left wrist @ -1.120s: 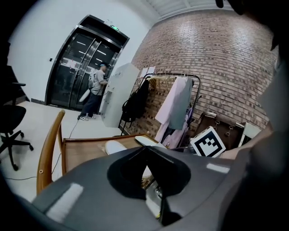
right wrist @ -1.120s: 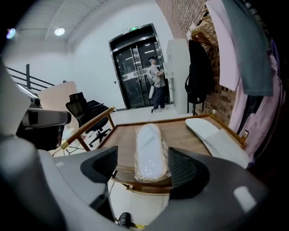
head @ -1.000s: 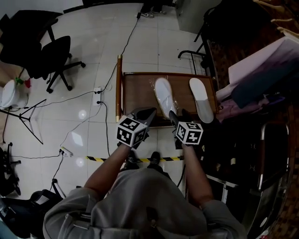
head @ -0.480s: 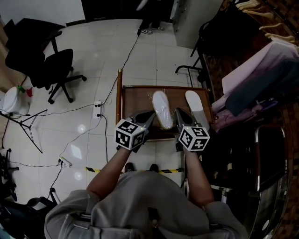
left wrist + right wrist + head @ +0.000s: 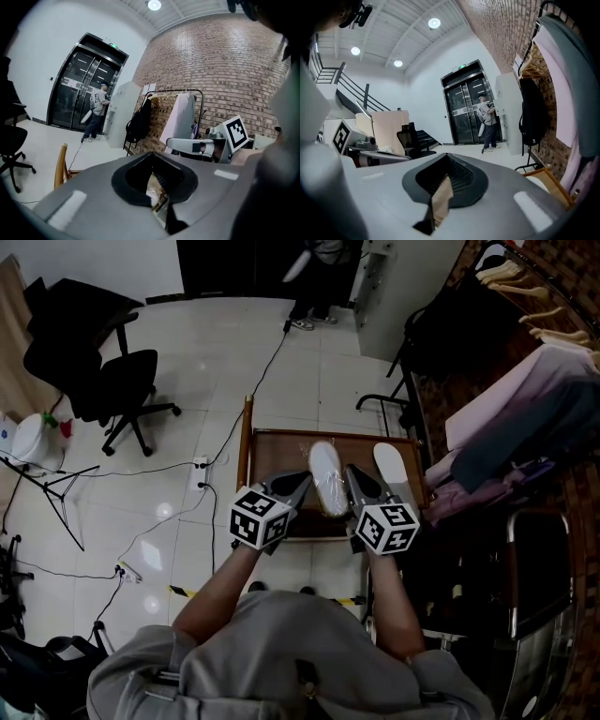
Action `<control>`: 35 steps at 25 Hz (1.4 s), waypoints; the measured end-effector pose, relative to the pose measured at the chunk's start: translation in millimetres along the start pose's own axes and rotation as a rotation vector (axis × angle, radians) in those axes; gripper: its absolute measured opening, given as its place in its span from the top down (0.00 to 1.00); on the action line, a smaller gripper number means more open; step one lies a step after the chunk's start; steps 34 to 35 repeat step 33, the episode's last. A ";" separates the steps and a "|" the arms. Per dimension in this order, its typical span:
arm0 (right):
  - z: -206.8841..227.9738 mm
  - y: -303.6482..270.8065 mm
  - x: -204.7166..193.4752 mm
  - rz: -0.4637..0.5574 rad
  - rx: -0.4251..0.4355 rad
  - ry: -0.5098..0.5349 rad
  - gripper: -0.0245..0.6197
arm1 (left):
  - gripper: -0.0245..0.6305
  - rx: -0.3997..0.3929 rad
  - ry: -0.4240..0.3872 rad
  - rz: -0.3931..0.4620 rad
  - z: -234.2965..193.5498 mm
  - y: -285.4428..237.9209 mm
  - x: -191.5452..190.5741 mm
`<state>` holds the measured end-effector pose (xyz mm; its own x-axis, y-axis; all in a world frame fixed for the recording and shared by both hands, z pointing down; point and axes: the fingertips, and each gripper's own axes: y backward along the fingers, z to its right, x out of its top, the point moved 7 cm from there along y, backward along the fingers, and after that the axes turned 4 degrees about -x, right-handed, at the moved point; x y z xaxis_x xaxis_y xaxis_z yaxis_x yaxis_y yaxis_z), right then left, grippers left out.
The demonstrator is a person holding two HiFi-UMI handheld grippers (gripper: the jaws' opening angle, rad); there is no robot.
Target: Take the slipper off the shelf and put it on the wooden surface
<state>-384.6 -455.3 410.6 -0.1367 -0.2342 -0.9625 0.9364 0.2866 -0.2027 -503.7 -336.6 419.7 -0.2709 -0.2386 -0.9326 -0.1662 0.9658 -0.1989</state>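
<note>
Two white slippers lie on the brown wooden surface. One is in clear wrap at the middle, the other at the right. My left gripper hovers just left of the wrapped slipper's heel. My right gripper hovers just right of it. Both are shut and hold nothing. In the left gripper view my own jaws meet, and the right gripper shows beyond them. The right gripper view shows shut, empty jaws aimed up into the room.
A black office chair stands on the tiled floor at the left, with cables trailing toward the wooden surface. A clothes rack with hanging garments fills the right. A person stands at the far doors.
The right gripper has left the wrapped slipper's heel and shut empty. Both grippers now sit on either side of that slipper. The slippers have stayed on the wood.
</note>
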 end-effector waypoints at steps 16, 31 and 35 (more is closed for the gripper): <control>-10.7 8.1 8.9 0.022 0.053 0.006 0.96 | 0.95 0.006 -0.010 0.004 5.0 5.6 2.6; -13.7 11.3 6.1 0.022 0.064 -0.001 0.96 | 0.95 0.004 -0.010 -0.003 9.1 7.0 -0.9; -14.3 10.8 5.5 0.019 0.065 -0.001 0.96 | 0.95 0.005 -0.009 -0.003 8.4 7.4 -1.0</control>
